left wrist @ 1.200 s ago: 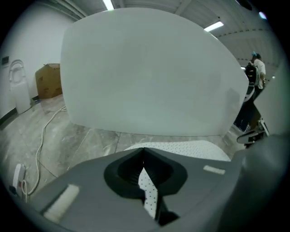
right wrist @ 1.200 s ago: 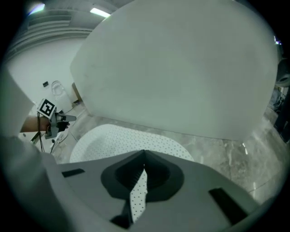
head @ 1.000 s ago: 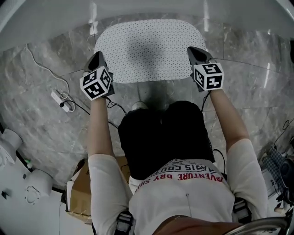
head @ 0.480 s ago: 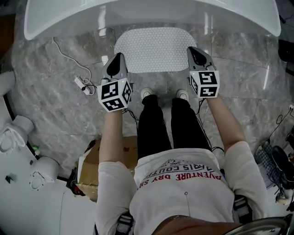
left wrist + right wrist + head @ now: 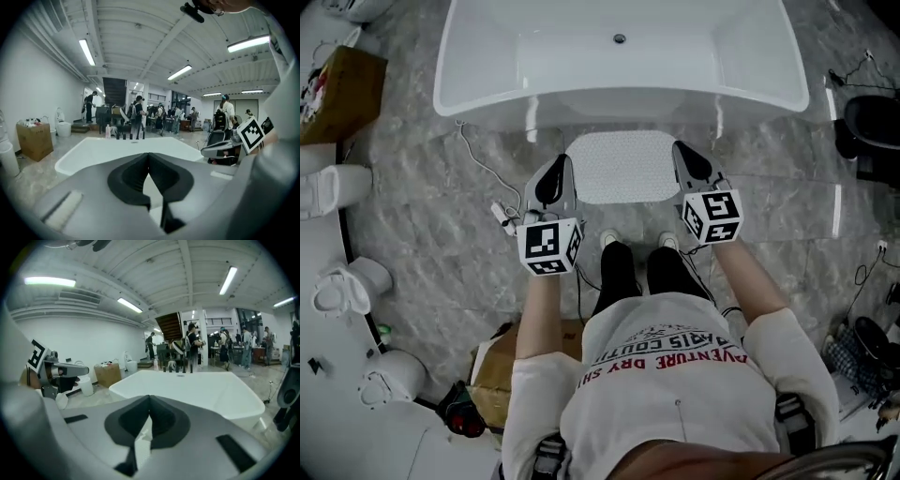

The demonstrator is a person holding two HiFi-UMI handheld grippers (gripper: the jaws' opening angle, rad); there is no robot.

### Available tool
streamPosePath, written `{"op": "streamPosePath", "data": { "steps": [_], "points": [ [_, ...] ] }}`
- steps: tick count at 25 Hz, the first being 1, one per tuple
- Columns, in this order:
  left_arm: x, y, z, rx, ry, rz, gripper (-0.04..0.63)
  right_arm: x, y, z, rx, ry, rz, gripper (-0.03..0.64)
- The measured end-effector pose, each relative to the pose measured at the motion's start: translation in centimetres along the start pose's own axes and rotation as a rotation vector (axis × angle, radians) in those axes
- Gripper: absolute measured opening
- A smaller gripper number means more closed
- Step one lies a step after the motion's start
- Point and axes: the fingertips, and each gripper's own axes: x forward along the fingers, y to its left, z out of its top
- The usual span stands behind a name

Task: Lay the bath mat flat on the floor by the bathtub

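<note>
Now bath mat (image 5: 622, 167) lies flat nr bathtub (image 5: 623, 98).

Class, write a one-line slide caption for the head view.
Bath mat lies flat on the floor beside the bathtub; left tool and right tool, both shut, flank it.

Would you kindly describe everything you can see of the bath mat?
The bath mat is a pale, roughly rectangular sheet with rounded corners, covered in fine dark dots. It lies flat on the grey marbled floor, its long side parallel to the white bathtub just beyond it. Nothing else appears to touch it; the person's shoes stand short of its near edge.
</note>
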Motion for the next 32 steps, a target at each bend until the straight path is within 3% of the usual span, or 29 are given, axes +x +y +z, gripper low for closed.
{"op": "streamPosePath", "data": {
  "steps": [4,8,13,18,23,32],
  "points": [
    [-3.7,-1.6,6.7,0.046,-0.058,-0.040,0.012,-4.3,1.5,6.6,-0.064,-0.083,-0.007,0.009],
    [-6.5,-3.4,13.6,0.102,-0.175,-0.108,0.012,-7.8,2.7,13.1,-0.140,-0.205,-0.010,0.009],
    [-11.0,-4.6,18.0,0.141,-0.260,-0.101,0.012,-12.7,5.6,17.3,-0.192,-0.306,0.037,0.008],
    [-14.1,-6.0,20.5,0.144,-0.330,-0.111,0.012,-15.8,6.8,19.9,-0.213,-0.382,0.057,0.008],
    [-14.3,-7.2,20.2,0.170,-0.309,-0.129,0.012,-16.8,7.4,20.3,-0.228,-0.401,0.075,0.008],
    [-14.2,-7.3,20.5,0.128,-0.310,-0.111,0.012,-16.8,7.7,20.1,-0.247,-0.389,0.108,0.007]
  ]
}}
